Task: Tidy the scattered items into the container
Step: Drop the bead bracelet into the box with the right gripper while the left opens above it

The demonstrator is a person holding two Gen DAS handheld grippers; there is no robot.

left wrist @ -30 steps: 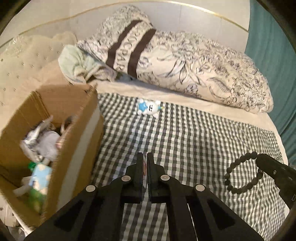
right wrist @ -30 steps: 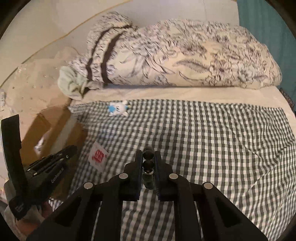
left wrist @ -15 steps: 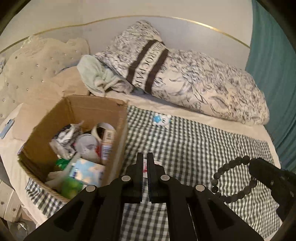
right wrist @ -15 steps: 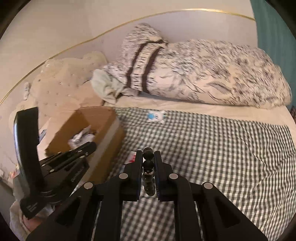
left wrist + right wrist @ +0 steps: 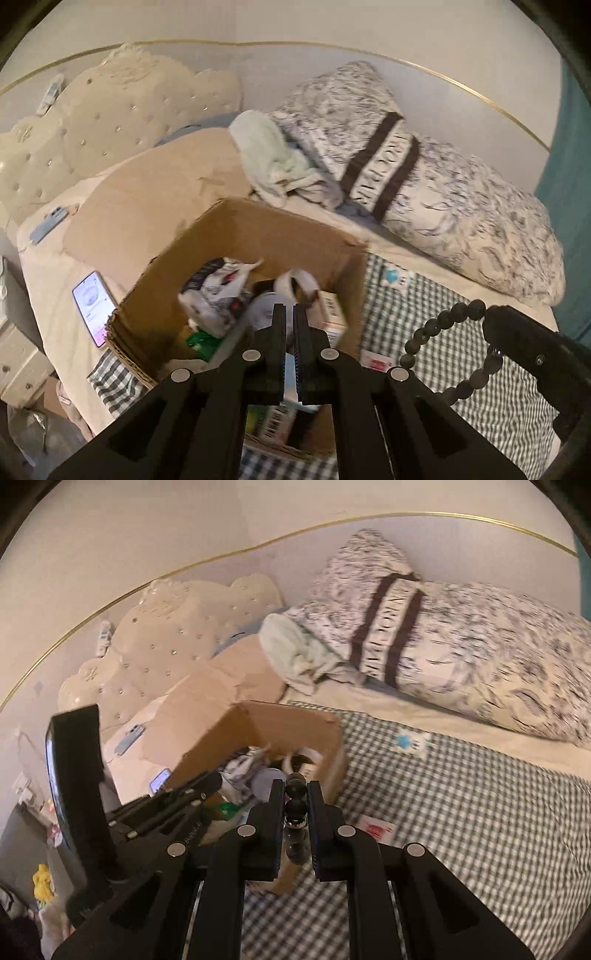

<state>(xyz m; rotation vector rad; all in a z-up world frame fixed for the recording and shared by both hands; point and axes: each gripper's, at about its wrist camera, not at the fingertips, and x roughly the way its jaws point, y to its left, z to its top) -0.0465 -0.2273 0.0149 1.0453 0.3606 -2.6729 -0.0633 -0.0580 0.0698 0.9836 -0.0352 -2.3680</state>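
Both grippers are now swinging in from the checked cloth over the box, left gripper closed, seemingly empty, right gripper clamping the bracelet, so I am nearing the drop.

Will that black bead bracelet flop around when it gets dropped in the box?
Probably floppy: the bead bracelet dangles in a loose loop from the right hand-held gripper, pinched at just a few beads. Its round beads look hard, so it may rattle into the cardboard box and perhaps slide among the clutter.

Bead bracelet partly hidden between pads
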